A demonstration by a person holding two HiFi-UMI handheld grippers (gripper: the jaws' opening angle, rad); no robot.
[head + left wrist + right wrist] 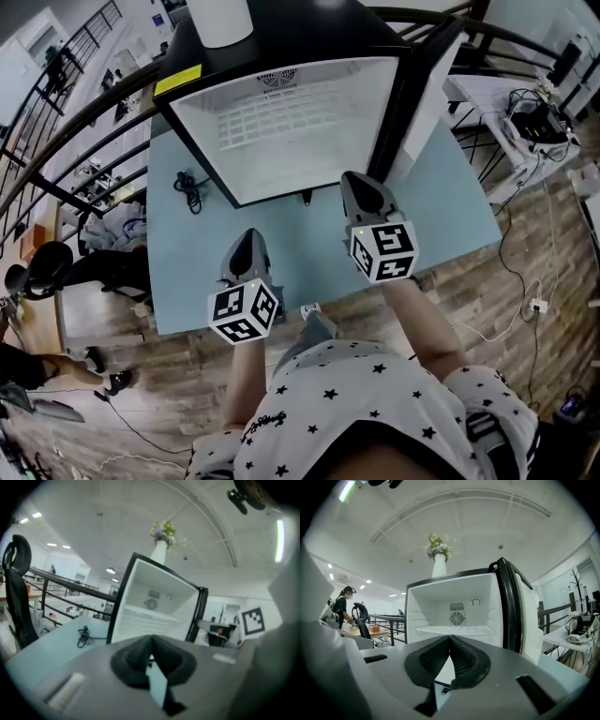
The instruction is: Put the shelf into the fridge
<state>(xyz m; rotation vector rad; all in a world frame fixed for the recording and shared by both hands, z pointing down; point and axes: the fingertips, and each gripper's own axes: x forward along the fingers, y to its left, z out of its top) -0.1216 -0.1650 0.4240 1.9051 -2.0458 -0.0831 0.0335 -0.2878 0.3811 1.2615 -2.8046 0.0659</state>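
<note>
Pale blue table (pixel 197 272), mid-frame, is carrying the open fridge (pixel 300 28). White wire shelf (pixel 272 117) is sitting inside, upper centre; probably light and stiff, best gripped by its front rail. Left gripper (pixel 248 236) and right gripper (pixel 356 178) are holding their jaws together, empty.

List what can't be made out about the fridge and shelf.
Shelf seating: head view, too washed out and small to show its edge supports.
Fridge bottom: right gripper view, hidden behind the right gripper.
Vase top: head view, cut by the upper edge.
</note>
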